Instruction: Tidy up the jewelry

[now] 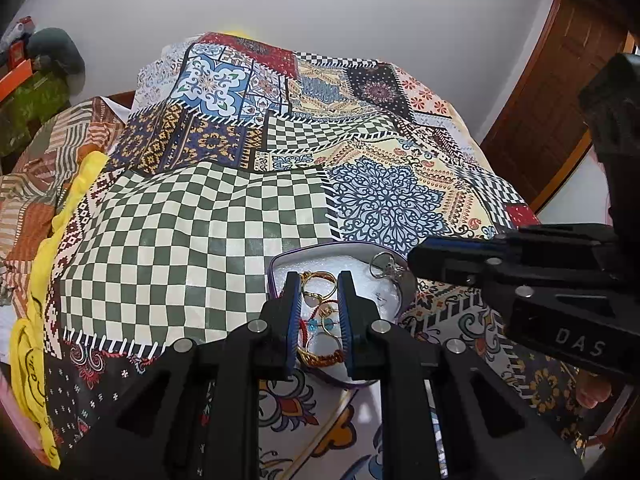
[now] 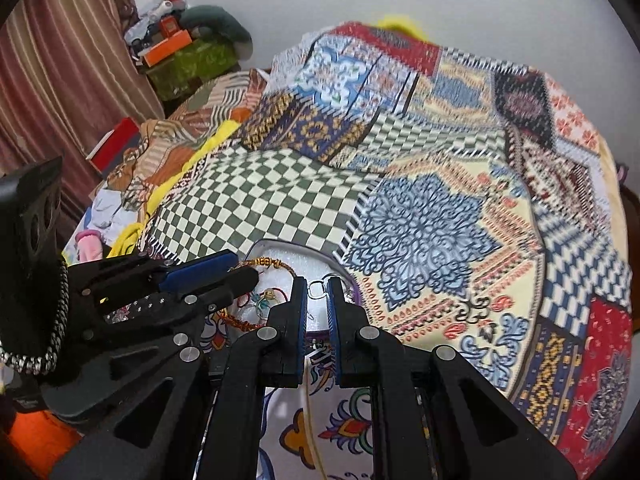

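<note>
A small tray with a white lining and a purple rim lies on the patterned bedspread. In it are gold rings, a red thread bracelet and a gold bracelet. My left gripper hovers just over this jewelry with its jaws a narrow gap apart and nothing pressed between the pads. My right gripper comes in from the right, shut on a silver ring above the tray's far corner. In the right wrist view the silver ring sits between the right gripper tips, and the left gripper is over the tray.
The bedspread covers the whole bed up to a white wall. A yellow cloth and striped bedding lie at the left edge, with a pile of boxes and bags beyond. A wooden door stands at the right.
</note>
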`<state>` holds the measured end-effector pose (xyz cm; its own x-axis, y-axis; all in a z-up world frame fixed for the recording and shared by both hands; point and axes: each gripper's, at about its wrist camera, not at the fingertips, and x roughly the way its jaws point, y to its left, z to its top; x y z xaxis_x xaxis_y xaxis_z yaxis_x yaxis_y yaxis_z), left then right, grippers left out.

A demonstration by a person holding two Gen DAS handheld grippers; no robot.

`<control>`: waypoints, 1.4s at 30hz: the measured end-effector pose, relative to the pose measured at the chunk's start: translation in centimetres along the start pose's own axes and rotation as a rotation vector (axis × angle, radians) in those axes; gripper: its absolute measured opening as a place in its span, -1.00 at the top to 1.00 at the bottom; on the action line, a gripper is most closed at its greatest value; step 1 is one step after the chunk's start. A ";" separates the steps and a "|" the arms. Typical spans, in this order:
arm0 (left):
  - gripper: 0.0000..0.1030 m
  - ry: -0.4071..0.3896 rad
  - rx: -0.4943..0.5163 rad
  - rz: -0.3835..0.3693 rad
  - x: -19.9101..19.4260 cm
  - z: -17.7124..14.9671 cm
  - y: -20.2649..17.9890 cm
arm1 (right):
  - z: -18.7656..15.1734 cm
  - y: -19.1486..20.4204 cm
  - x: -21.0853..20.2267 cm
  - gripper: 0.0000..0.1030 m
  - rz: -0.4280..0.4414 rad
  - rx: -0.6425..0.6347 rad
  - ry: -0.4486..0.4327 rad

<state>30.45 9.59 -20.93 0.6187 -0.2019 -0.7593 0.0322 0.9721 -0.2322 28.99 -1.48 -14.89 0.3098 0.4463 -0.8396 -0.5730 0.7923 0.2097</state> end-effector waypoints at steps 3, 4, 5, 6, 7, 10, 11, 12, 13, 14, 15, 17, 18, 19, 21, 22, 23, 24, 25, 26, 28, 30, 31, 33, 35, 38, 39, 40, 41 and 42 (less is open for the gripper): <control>0.67 0.016 -0.004 -0.013 0.5 0.2 0.1 | 0.1 -0.5 0.9 0.83 0.040 0.025 0.033; 0.68 0.020 -0.004 -0.014 0.6 0.3 0.1 | 0.2 -0.5 1.1 0.83 0.050 0.027 0.039; 0.68 0.024 -0.005 -0.014 0.7 0.3 0.2 | 0.2 -0.6 1.2 0.83 0.053 0.033 0.042; 0.68 0.025 -0.007 -0.013 0.7 0.3 0.2 | 0.1 -0.6 1.3 0.83 0.053 0.038 0.041; 0.68 0.024 -0.008 -0.011 0.7 0.3 0.2 | 0.1 -0.7 1.4 0.83 0.063 0.043 0.047; 0.68 0.017 -0.008 -0.004 0.5 0.4 0.3 | 0.2 -0.9 1.5 0.83 0.088 0.064 0.063; 0.68 0.016 -0.009 -0.003 0.3 0.4 0.3 | 0.2 -1.0 1.3 0.83 0.082 0.069 0.058; 0.68 0.014 -0.010 -0.002 0.2 0.5 0.3 | 0.2 -1.0 1.2 0.83 0.071 0.071 0.052; 0.68 0.011 -0.011 -0.001 -0.1 0.5 0.3 | 0.2 -1.0 0.9 0.82 0.064 0.069 0.048; 0.68 0.005 -0.012 -0.001 -0.4 0.6 0.3 | 0.2 -1.0 0.7 0.82 0.061 0.066 0.045; 0.68 0.000 -0.012 0.000 -0.8 0.6 0.3 | 0.3 -1.0 0.5 0.81 0.060 0.064 0.042; 0.68 -0.013 -0.008 0.001 -1.6 0.7 0.1 | 0.2 -0.8 -0.3 0.75 0.052 0.057 0.030; 0.68 -0.025 -0.005 0.004 -2.3 0.8 -0.1 | 0.2 -0.6 -0.9 0.75 0.039 0.049 0.016; 0.68 -0.034 -0.003 0.006 -2.8 0.9 -0.2 | 0.2 -0.4 -1.3 0.75 0.024 0.041 0.002; 0.68 -0.061 0.004 0.012 -4.2 1.2 -0.6 | 0.1 0.3 -3.0 0.75 -0.012 0.014 -0.046; 0.68 -0.079 0.009 0.017 -5.1 1.3 -0.9 | 0.0 0.5 -3.7 0.75 -0.023 0.007 -0.066; 0.68 -0.102 0.016 0.023 -6.1 1.4 -1.2 | -0.1 0.9 -4.9 0.75 -0.040 -0.005 -0.103; 0.67 -0.126 0.027 0.031 -7.3 1.5 -1.6 | -0.2 1.3 -6.0 0.75 -0.054 -0.012 -0.133; 0.67 -0.145 0.036 0.037 -8.2 1.5 -1.9 | -0.3 1.6 -7.3 0.75 -0.068 -0.021 -0.169; 0.67 -0.173 0.049 0.045 -9.4 1.6 -2.4 | -0.4 2.1 -8.4 0.75 -0.080 -0.030 -0.200; 0.67 -0.231 0.074 0.061 -12.1 1.5 -3.4 | -0.8 2.8 -10.9 0.75 -0.104 -0.045 -0.272; 0.66 -0.304 0.099 0.075 -15.3 1.2 -4.5 | -1.4 3.6 -14.0 0.75 -0.125 -0.056 -0.353; 0.65 -0.330 0.107 0.078 -16.5 1.1 -4.8 | -1.9 4.2 -15.9 0.75 -0.135 -0.064 -0.408; 0.61 -0.406 0.124 0.081 -19.9 0.6 -5.9 | -2.8 5.2 -19.1 0.75 -0.157 -0.076 -0.500; 0.53 -0.473 0.137 0.083 -22.7 0.2 -6.6 | -3.7 6.2 -21.6 0.75 -0.178 -0.084 -0.580; 0.31 -0.583 0.155 0.094 -26.9 -1.2 -7.8 | -5.3 7.6 -24.8 0.75 -0.188 -0.088 -0.682; 0.27 -0.618 0.158 0.103 -28.1 -1.7 -8.2 | -6.1 8.2 -25.9 0.75 -0.192 -0.089 -0.718; 0.26 -0.658 0.162 0.112 -29.6 -2.4 -8.7 | -6.5 8.5 -26.5 0.74 -0.195 -0.089 -0.738; 0.22 -0.685 0.165 0.115 -30.6 -2.9 -9.0 | -7.2 8.9 -27.2 0.69 -0.198 -0.088 -0.767; 0.16 -0.711 0.166 0.118 -31.6 -3.4 -9.4 | -7.4 9.2 -27.6 0.64 -0.200 -0.089 -0.784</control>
<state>7.90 6.43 3.17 0.9828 -0.0238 -0.1831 0.0175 0.9992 -0.0360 9.50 -9.59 6.49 0.8351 0.4875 -0.2549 -0.4983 0.8666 0.0248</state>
